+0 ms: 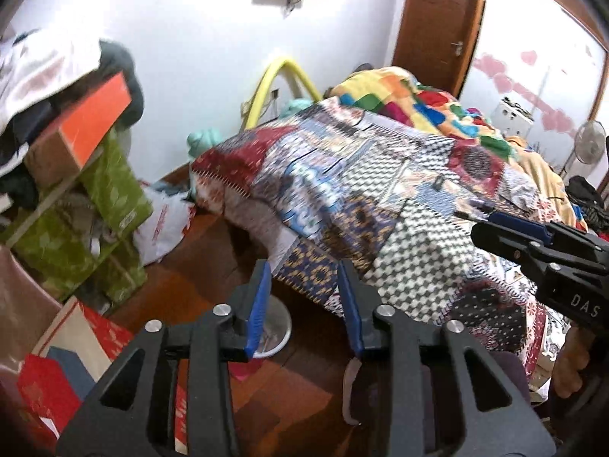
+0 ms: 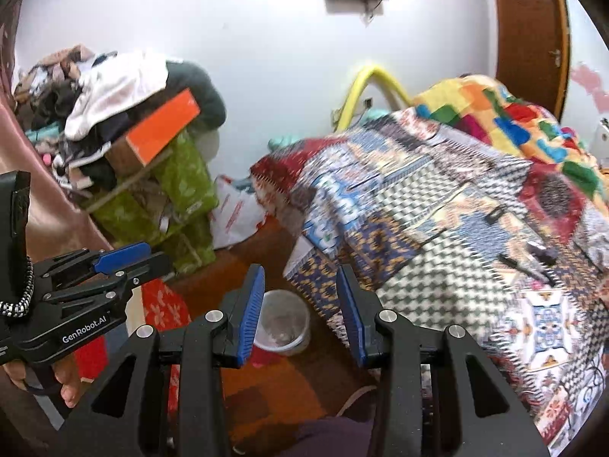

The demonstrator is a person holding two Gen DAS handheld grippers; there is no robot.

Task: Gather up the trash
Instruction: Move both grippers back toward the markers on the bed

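The left gripper [image 1: 304, 301] had its blue-padded fingers [image 1: 259, 304] parted, with nothing between them. Beyond the tips lay a wooden floor [image 1: 213, 251] and a white bin [image 1: 276, 333] standing just beside the corner of the bed [image 1: 380, 198]. The right gripper [image 2: 300, 304] was likewise released, its fingers [image 2: 253, 312] apart and empty, and the same bin [image 2: 283, 323] showed in the gap, open-topped, seemingly with a few scraps at the bottom, though blur made that uncertain.

The bed was covered by a patchwork blanket [image 2: 437, 205] whose edge hung down close to the bin. Several small dark objects [image 2: 533, 259] lay on the blanket, too blurred to identify. A brighter, multicoloured quilt [image 2: 495, 114] was heaped at the far end.

To the left stood green patterned boxes [image 2: 182, 190] with an orange box [image 2: 163, 131] tilted on top, under a pile of clothes [image 2: 114, 87]. A white plastic bag [image 2: 236, 213] lay on the floor between the boxes and the bed. A yellow hoop [image 2: 365, 87] leaned against the white wall [image 2: 266, 57].
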